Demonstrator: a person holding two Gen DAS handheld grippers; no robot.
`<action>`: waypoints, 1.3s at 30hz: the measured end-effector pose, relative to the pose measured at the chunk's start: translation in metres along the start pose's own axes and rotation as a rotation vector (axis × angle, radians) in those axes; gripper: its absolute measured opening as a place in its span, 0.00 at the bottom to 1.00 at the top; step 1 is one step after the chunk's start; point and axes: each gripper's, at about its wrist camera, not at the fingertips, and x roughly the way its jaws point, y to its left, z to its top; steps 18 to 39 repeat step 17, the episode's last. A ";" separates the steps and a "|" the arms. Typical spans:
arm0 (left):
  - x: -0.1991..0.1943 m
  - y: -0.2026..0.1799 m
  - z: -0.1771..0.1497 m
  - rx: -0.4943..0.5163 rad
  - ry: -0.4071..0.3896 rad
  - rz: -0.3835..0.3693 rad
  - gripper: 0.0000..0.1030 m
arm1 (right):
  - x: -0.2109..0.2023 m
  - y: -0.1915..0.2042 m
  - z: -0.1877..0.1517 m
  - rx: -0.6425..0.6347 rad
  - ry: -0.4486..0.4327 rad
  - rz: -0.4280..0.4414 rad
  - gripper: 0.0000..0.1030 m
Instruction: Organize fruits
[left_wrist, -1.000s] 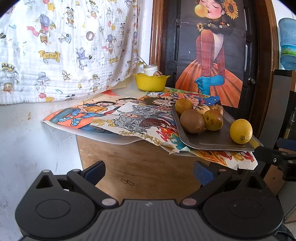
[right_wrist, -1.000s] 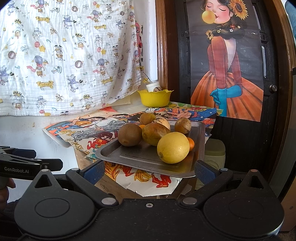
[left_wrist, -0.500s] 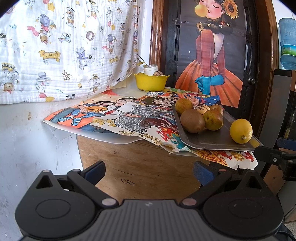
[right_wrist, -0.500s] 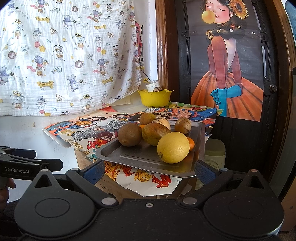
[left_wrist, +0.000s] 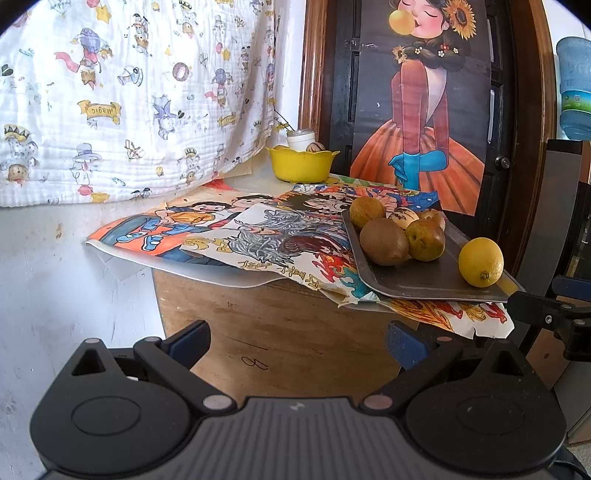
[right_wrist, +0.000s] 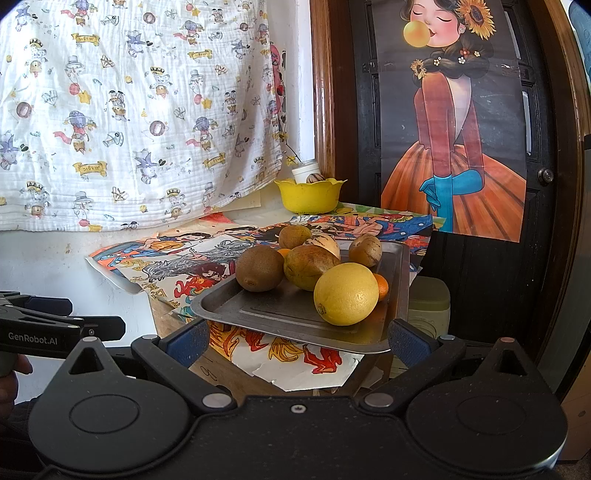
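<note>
Risk item: lemon (right_wrist: 345, 294) at tray (right_wrist: 291, 314) six-o'clock edge, tray overhanging bench (left_wrist: 280, 325); both grippers' fingers (right_wrist: 188, 341) apart, empty; a nudge likely rolls fruit off.

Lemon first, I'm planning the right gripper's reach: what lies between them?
Right wrist view: only bare metal tray floor lies between the open right gripper and the lemon.

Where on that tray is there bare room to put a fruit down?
The tray's near-left part is bare, bordered by its front rim, the kiwi and the lemon. The far half is crowded with fruit touching one another. The posters left of the tray also lie free.
</note>
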 end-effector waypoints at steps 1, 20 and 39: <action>0.000 0.000 0.000 0.000 0.000 0.000 1.00 | 0.000 0.000 0.000 0.000 0.000 0.000 0.99; -0.002 0.000 0.000 0.004 0.002 0.004 1.00 | 0.000 0.001 0.000 0.001 0.001 -0.001 1.00; -0.002 0.000 0.000 0.004 0.002 0.004 1.00 | 0.000 0.001 0.000 0.001 0.001 -0.001 1.00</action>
